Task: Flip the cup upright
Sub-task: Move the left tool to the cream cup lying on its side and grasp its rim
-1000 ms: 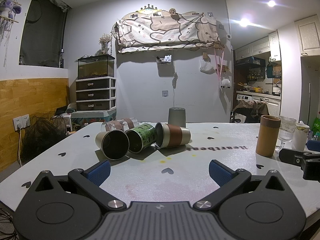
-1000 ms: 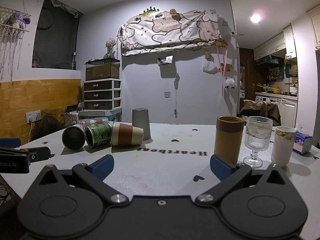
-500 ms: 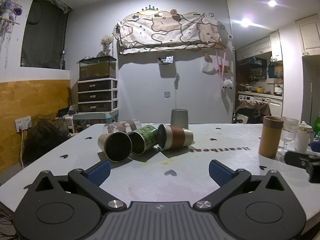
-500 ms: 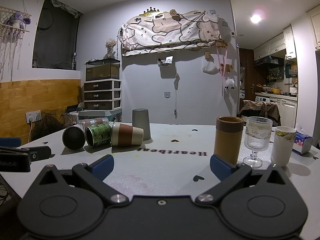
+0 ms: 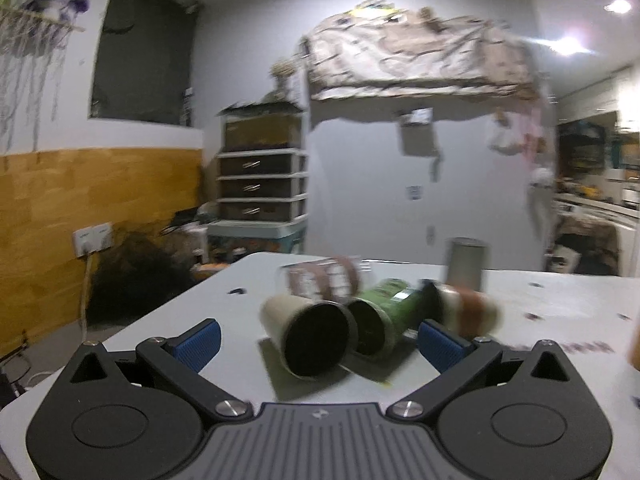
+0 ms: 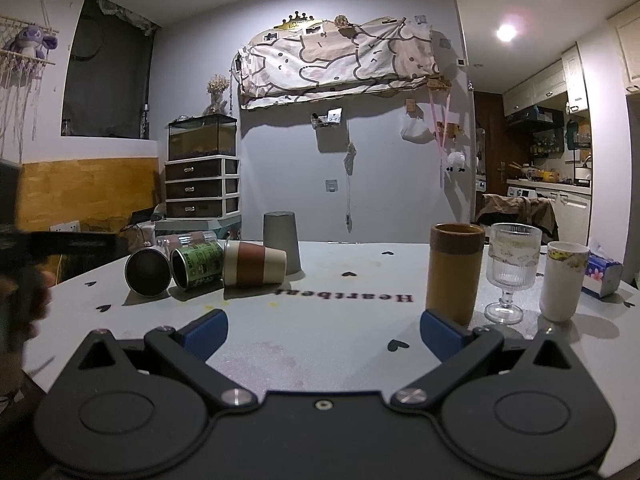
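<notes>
Grey walls back a white counter [image 6: 320, 332] printed with small black hearts and the word "Heartbeat".

Left gripper [image 5: 318, 338]: jaws released and empty, low over the counter's left part, facing the fallen cups at close range. View blurred.

Right gripper [image 6: 324, 330]: jaws released and empty, over the near edge, well apart from all cups.

Fallen group, toward the far-left part of the counter:
- Steel cup [image 6: 147, 272] on its side, dark mouth toward the cameras, leftmost.
- Green cup [image 6: 198, 264] on its side, just beside the steel cup and touching or nearly touching it.
- Brown-banded cup [image 6: 254, 267] on its side, just right of the green one.
- Clear cup [image 6: 188, 238] on its side behind these three.
- Grey cup [image 6: 281, 240] standing mouth down, behind the banded cup.

Standing group, near the right edge:
- Tan cup [image 6: 454, 272] upright.
- Stemmed glass [image 6: 512, 268] just to its right.
- White cup [image 6: 564, 280] beside the glass.
- Tissue pack [image 6: 604, 276] behind, at the edge.
</notes>
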Motion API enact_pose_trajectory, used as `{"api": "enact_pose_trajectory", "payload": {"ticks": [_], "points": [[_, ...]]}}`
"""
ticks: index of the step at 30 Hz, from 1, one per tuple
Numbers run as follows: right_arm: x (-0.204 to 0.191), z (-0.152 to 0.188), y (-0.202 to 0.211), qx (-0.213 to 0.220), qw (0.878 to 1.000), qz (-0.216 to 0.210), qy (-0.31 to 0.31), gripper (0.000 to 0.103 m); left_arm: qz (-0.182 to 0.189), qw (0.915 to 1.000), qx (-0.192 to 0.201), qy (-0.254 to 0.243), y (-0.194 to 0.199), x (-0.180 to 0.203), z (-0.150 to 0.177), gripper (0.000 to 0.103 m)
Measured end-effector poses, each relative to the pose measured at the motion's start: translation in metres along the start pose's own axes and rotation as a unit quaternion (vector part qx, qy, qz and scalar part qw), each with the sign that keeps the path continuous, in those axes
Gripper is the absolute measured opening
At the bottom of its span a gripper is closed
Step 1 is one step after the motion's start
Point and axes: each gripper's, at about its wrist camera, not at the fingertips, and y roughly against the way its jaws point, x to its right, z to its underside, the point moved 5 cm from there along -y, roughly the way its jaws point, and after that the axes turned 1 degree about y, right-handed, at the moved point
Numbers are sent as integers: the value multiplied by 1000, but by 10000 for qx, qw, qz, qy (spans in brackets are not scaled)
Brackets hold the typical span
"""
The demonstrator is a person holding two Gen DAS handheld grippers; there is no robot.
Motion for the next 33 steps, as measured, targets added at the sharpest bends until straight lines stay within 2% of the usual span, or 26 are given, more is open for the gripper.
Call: {"api": "enact_pose_trajectory", "payload": {"ticks": [5, 8, 14, 21, 29, 33], "points": [[1, 4, 3, 8, 10000, 67, -36, 103, -369, 9979, -185, 498, -49, -17, -12, 103], [3, 5, 6, 60, 10000, 59, -34, 103, -407, 9970, -363, 547, -69, -12, -12, 103], [9, 7, 10, 129, 9998, -67, -121, 103, -401, 9962, -769, 47, -98, 7, -2, 103], [14, 10, 10, 110, 9998, -72, -166, 103, -543, 9901, -912, -916, -124, 23, 17, 103], [17, 15, 6, -5, 9998, -69, -193, 103, -670, 9874, -1110, -913, -146, 26, 25, 103], [18, 15, 5, -15, 9998, -67, -205, 103, -739, 9876, -1083, -861, -145, 23, 21, 101]]}}
